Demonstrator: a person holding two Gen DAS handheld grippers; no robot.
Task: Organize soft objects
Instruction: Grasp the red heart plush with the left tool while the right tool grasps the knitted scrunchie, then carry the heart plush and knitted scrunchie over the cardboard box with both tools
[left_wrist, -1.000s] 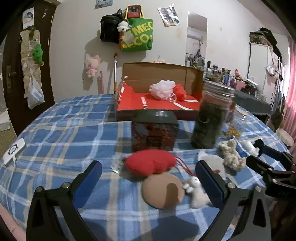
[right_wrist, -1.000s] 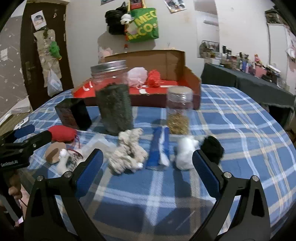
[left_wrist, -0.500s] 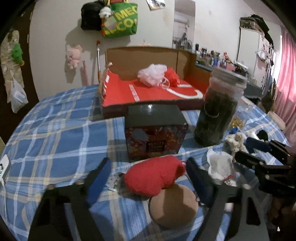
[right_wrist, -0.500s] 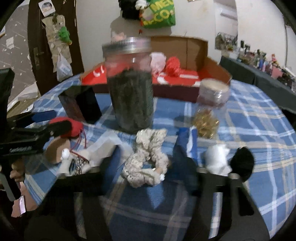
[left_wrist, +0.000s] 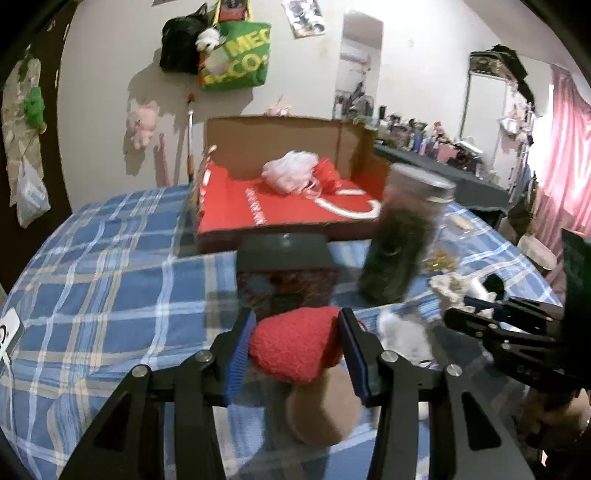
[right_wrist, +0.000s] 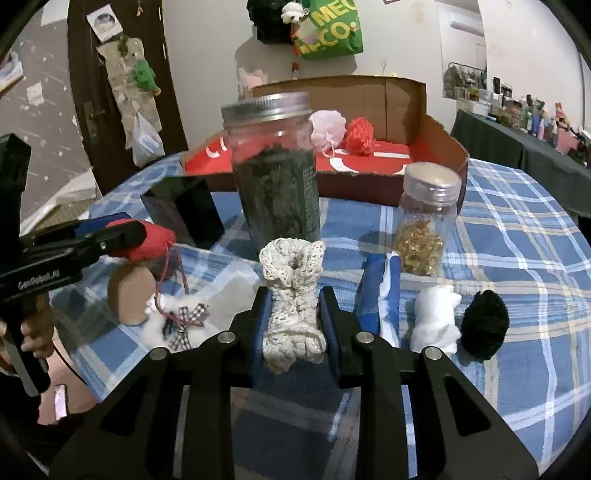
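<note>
My left gripper (left_wrist: 295, 349) is shut on a red plush pouch (left_wrist: 293, 343), just above a round tan puff (left_wrist: 323, 411). The pouch also shows in the right wrist view (right_wrist: 147, 242), held by the left gripper (right_wrist: 110, 236). My right gripper (right_wrist: 293, 325) is shut on a cream crocheted scrunchie (right_wrist: 291, 291). On the blue plaid cloth lie a blue-and-white cloth (right_wrist: 380, 291), a white fluffy piece (right_wrist: 436, 317), a black pom-pom (right_wrist: 484, 323) and a small white plush with a checked bow (right_wrist: 173, 325). A red-lined cardboard box (left_wrist: 284, 206) holds a pink mesh puff (left_wrist: 291, 171) and a red one (left_wrist: 328, 173).
A tall jar of dark contents (right_wrist: 275, 173), a small jar of gold bits (right_wrist: 424, 221) and a dark printed box (left_wrist: 288, 273) stand between the soft things and the cardboard box. The table's edge curves near on the left. Bags hang on the far wall.
Both grippers moved forward and down and closed: the left onto the red pouch, the right onto the cream scrunchie. Both were open a second ago.
</note>
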